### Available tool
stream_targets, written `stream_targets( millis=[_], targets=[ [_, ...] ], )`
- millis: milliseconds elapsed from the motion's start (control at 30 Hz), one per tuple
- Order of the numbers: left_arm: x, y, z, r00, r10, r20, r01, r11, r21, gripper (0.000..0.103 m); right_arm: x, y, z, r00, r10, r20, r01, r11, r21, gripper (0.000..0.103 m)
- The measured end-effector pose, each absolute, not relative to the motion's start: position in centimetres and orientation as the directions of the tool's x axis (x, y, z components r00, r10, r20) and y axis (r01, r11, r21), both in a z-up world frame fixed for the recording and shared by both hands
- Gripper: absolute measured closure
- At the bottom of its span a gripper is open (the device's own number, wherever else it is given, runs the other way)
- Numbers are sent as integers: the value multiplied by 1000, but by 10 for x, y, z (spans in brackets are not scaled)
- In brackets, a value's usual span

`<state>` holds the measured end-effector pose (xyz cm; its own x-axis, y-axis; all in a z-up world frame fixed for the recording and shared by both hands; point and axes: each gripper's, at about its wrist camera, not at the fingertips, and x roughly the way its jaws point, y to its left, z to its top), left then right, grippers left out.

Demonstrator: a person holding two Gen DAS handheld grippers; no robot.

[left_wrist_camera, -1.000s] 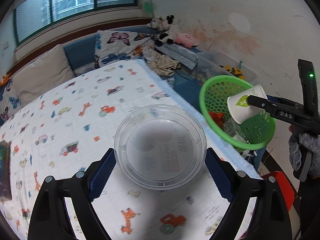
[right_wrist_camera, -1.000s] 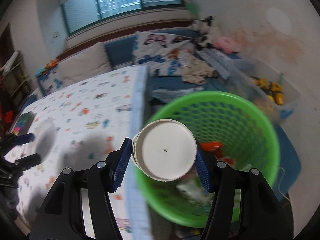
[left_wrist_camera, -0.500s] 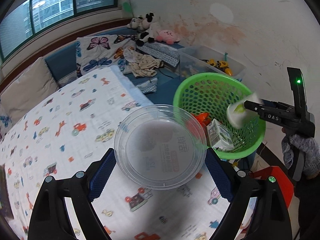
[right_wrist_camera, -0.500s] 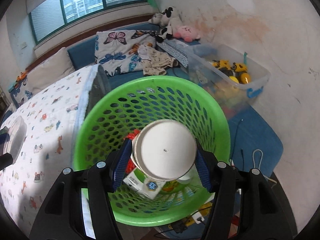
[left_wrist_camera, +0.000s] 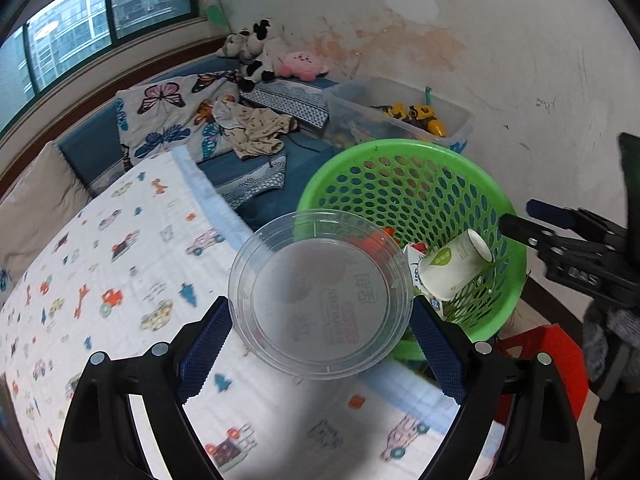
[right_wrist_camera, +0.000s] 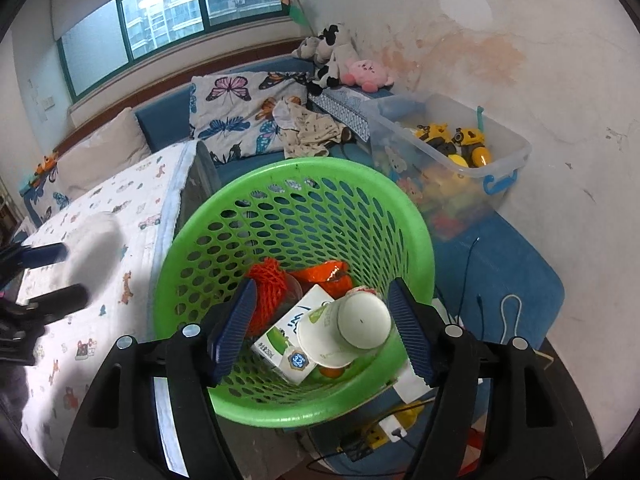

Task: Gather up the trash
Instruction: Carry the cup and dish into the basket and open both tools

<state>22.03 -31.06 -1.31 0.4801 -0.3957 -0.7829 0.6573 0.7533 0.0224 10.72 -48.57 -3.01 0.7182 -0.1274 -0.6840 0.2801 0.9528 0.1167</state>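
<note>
Vehicle-print bedsheet [left_wrist_camera: 120, 264] at 9 o'clock, left gripper [left_wrist_camera: 320, 316] pinching clear plastic lid [left_wrist_camera: 320, 294], right gripper [right_wrist_camera: 322, 322] spread above green basket [right_wrist_camera: 296, 184], paper cup [right_wrist_camera: 346, 330] lying inside.

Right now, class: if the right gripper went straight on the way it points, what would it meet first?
Most likely the paper cup lying in the green basket, on the carton. The right gripper is open above it, though depth is hard to judge.
</note>
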Motion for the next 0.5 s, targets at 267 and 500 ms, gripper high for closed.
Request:
stream_targets(
  millis=[267,500],
  targets=[
    [229,-348,-33,450,-377,-810,682,731,39,16,91,-486,-23,740,-117,-662,279,950,144,30],
    [229,-361,-40,445,-364,-818,686,726,50,16,82,-488,-21,747,-116,-655,284,946,157,29]
  ],
)
